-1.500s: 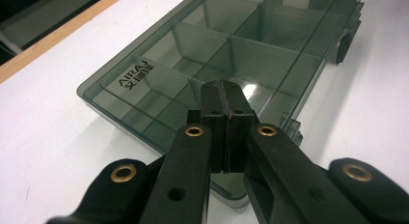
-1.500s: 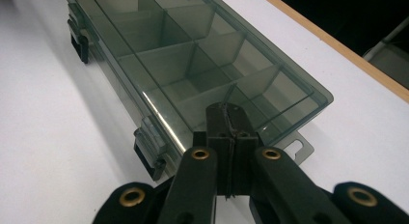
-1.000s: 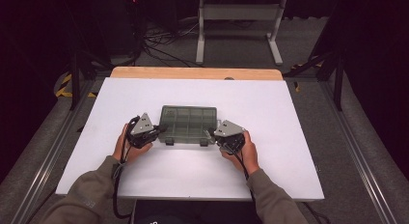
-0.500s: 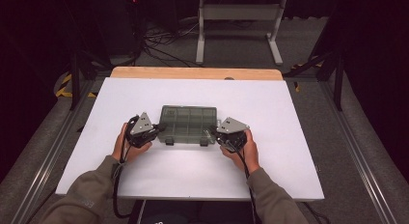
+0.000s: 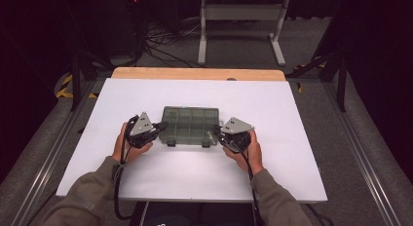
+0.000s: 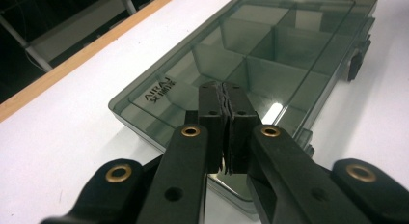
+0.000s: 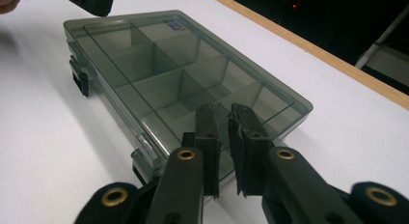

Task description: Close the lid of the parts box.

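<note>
A smoky see-through compartment box (image 5: 190,123) lies flat on the white table (image 5: 292,158) with its lid closed. My left gripper (image 5: 163,126) sits at the box's left end. In the left gripper view its jaws (image 6: 223,86) are shut, pads together, over the lid's corner (image 6: 270,50). My right gripper (image 5: 217,131) sits at the box's right end. In the right gripper view its jaws (image 7: 222,110) have just been opening and stand a narrow gap apart above the lid (image 7: 169,64), with nothing between them.
Two dark latches (image 5: 170,142) stick out of the box's near side. A wooden strip (image 5: 195,73) runs along the table's far edge, with a metal frame (image 5: 238,11) and cables on the floor behind it. The person's forearms rest on the table's near part.
The right hand has shifted slightly at the box's right end. The box and the left hand have stayed where they were.
</note>
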A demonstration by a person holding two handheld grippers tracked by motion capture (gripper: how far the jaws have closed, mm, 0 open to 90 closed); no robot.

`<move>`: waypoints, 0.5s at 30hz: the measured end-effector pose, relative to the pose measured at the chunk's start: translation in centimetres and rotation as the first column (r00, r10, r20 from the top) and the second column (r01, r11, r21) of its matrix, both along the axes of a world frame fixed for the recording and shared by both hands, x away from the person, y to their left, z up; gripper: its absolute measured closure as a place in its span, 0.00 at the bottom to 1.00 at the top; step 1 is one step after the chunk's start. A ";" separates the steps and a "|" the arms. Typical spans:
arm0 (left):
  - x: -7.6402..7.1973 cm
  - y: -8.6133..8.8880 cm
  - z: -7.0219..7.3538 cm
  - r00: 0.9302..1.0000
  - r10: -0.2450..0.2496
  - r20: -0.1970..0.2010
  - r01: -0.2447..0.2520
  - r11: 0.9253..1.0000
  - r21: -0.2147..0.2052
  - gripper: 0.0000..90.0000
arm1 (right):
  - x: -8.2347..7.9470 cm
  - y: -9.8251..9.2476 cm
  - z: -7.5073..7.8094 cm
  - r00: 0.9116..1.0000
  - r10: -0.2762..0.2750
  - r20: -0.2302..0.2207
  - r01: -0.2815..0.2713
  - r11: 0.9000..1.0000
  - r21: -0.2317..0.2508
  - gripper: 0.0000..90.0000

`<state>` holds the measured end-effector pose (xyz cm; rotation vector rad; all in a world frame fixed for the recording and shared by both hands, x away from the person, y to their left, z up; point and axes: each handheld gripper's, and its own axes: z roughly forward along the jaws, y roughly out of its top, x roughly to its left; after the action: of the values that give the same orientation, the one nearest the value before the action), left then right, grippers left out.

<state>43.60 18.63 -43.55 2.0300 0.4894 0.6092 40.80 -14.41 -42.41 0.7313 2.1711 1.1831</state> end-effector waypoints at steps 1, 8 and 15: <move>0.0 0.0 0.1 1.000 -0.004 0.001 0.004 1.000 -0.003 0.96 | 0.0 -0.1 0.1 1.000 0.003 -0.001 -0.003 1.000 0.006 0.90; -0.1 0.3 0.3 1.000 -0.002 0.007 0.002 1.000 -0.024 0.91 | 0.0 -0.1 0.3 1.000 0.001 -0.003 -0.001 1.000 0.022 0.81; -0.2 0.2 0.3 1.000 -0.010 0.017 0.010 1.000 -0.028 0.82 | 0.1 -0.3 0.3 1.000 -0.021 -0.007 0.021 0.999 0.042 0.66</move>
<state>43.36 18.86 -43.22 1.9981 0.4751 0.6102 40.91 -14.72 -42.09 0.7752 2.1446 1.2211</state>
